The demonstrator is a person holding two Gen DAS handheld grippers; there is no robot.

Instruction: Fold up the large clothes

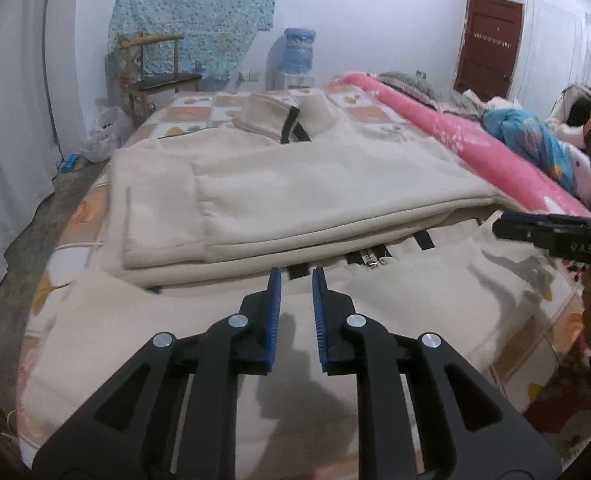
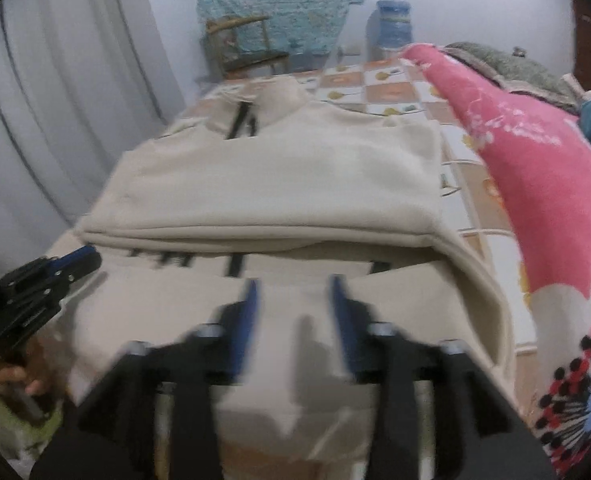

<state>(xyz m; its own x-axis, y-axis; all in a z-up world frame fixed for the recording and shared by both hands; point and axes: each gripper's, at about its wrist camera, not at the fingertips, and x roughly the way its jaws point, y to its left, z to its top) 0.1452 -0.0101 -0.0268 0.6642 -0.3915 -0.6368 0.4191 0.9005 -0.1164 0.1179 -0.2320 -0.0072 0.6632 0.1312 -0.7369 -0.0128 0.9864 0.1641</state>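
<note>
Bed [image 1: 199, 120] bears my half-folded cream fleece zip jacket [image 1: 295, 184]; left claw [image 1: 297, 280] and right claw [image 2: 295, 286] apart, empty, so careless regrasp may spoil fold.

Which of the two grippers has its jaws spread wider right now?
The right gripper: its blue fingers stand clearly farther apart than those of the left gripper. Neither holds the cream jacket.
</note>
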